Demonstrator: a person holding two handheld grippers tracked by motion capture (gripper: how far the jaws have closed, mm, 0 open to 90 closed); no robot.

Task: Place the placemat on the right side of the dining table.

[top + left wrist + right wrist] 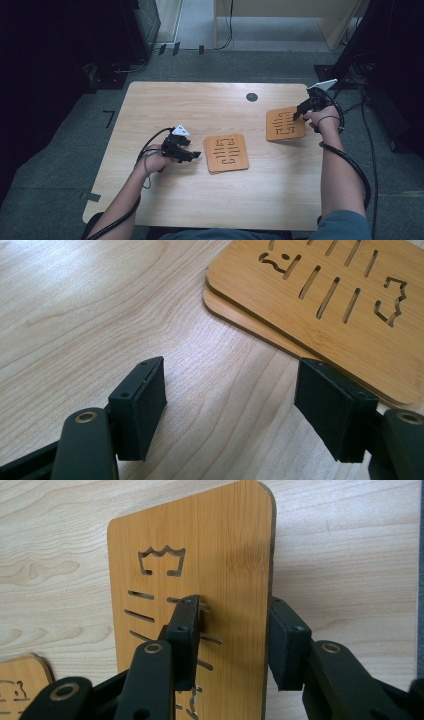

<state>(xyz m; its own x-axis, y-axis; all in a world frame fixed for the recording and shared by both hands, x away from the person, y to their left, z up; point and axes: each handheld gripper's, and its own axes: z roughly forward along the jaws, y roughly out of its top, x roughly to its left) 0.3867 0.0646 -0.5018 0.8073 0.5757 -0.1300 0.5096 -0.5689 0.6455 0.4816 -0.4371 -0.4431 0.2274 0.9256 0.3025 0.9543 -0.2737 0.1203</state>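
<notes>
right claw (235,642) astride tilted bamboo board (200,580), jaws loosening

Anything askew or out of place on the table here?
Yes. The board at the right gripper stands tilted up on edge rather than flat, with the jaws astride its edge. The stack of two boards at mid-table is slightly offset, the lower one peeking out. No damage shows.

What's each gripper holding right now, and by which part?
Left gripper: nothing, jaws open. Right gripper straddles the edge of the upright board, but its jaws look slack, so no firm hold.
</notes>
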